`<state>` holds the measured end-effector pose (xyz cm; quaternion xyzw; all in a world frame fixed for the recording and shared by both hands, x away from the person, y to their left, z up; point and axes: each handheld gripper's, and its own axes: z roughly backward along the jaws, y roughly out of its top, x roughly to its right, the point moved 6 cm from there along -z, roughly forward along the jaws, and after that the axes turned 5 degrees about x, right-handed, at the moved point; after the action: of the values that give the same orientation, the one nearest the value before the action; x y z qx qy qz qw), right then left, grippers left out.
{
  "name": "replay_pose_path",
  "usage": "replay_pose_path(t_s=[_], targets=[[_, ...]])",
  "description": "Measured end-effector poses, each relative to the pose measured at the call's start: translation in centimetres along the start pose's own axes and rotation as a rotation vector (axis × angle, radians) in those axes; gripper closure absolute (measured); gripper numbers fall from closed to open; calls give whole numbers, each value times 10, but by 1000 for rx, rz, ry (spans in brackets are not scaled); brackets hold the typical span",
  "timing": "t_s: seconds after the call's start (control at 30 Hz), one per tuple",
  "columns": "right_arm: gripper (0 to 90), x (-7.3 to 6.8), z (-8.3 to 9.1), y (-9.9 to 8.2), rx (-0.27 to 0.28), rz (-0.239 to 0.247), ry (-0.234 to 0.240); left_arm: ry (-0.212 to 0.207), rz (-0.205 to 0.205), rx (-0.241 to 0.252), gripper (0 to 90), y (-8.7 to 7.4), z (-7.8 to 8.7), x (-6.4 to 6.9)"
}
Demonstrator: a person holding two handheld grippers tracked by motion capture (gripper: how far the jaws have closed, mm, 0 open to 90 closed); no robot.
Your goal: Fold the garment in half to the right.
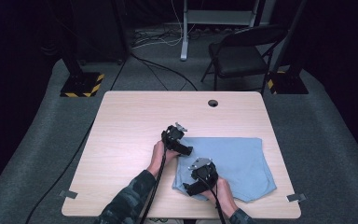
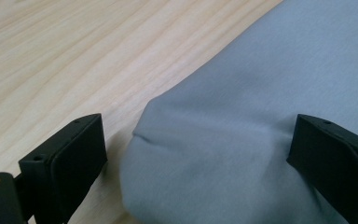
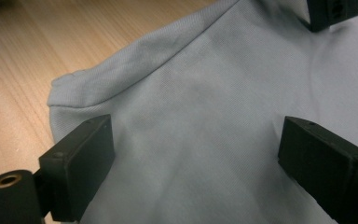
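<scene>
Pale blue cloth [image 1: 233,163] lies flat on the wooden table [image 1: 135,121], filling the stretch toward four o'clock from the table's middle. Both grippers sit at its left edge. The left gripper [image 1: 185,150] hovers at the far corner, jaws wide, one over bare wood and the other over fabric, with a rounded fold [image 2: 177,126] between them. The right gripper [image 1: 192,187] is at the near corner, around seven o'clock of the cloth, jaws likewise spread and pinching nothing, a hemmed corner [image 3: 70,91] ahead of them. I'd say the step is taking hold of that edge: each should drop until the lower jaw slides under the hem, then close on every layer before lifting together, evenly.
</scene>
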<state>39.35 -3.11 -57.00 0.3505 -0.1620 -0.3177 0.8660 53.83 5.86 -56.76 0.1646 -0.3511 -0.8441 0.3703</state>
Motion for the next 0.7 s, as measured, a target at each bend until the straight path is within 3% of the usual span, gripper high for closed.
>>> replay_pose_path(t_s=[0.33, 0.47, 0.7], targets=[[106, 4, 8, -8, 1, -24, -25, -30, -32, 7, 31, 8, -8, 11], [79, 4, 10, -8, 14, -42, -11, -63, -6, -2, 29, 7, -4, 8], [45, -19, 8, 6, 36, -19, 18, -58, 10, 4, 22, 5, 10, -6]])
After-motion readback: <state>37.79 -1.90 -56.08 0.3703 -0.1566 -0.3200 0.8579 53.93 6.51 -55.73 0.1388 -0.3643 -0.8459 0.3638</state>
